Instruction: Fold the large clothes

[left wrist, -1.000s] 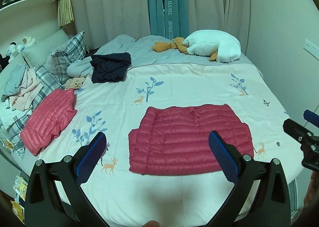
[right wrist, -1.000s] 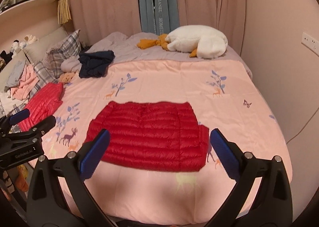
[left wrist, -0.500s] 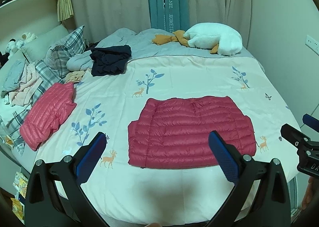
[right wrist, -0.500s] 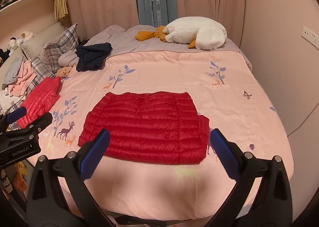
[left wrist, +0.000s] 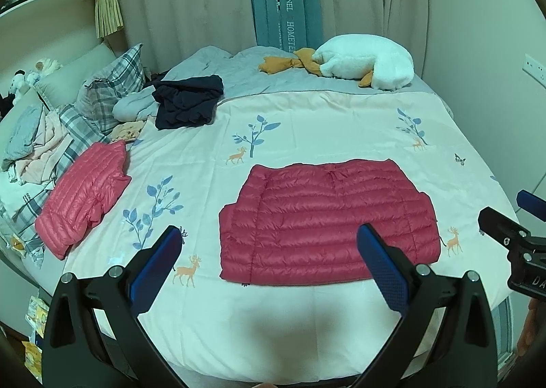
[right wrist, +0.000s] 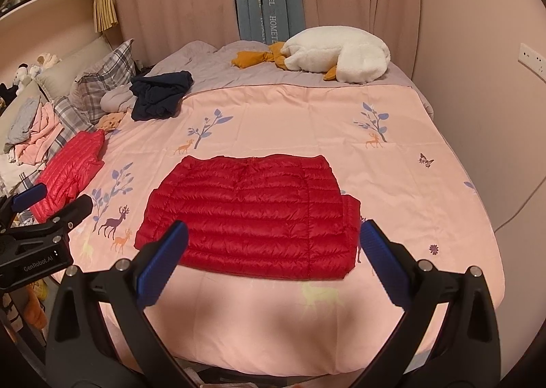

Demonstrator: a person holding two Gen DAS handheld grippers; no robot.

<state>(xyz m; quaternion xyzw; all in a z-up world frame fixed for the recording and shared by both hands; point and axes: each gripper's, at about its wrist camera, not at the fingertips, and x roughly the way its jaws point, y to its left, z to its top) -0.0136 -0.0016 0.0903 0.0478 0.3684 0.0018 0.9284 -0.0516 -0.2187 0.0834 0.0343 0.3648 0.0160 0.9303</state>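
- Two quilted down jackets are seen on the bed: a red jacket point(left wrist: 327, 221) laid flat in the middle of the printed bedsheet point(left wrist: 307, 122), folded into a rough rectangle with both sleeves tucked in, and a second pink-red jacket point(left wrist: 82, 197) bunched up near the left edge.
- Horizontal stitched baffles and a centre seam can be made out on the red jacket point(right wrist: 249, 214); one folded edge sticks out a bit on its right side.
- Both tongs are spread wide with nothing gripped: the left gripper point(left wrist: 269, 262) and the right gripper point(right wrist: 273, 258) are held above the near edge of the bed, apart from the jacket.
- Only part of each gripper is caught in the other's view, cut off at the frame edge.
- A dark navy garment point(left wrist: 186, 105) is crumpled further back, and a pile of clothes point(left wrist: 30, 146) by the plaid pillows point(left wrist: 116, 81) is too jumbled to sort out.
- A white plush goose point(left wrist: 365, 60) is lying at the far side.
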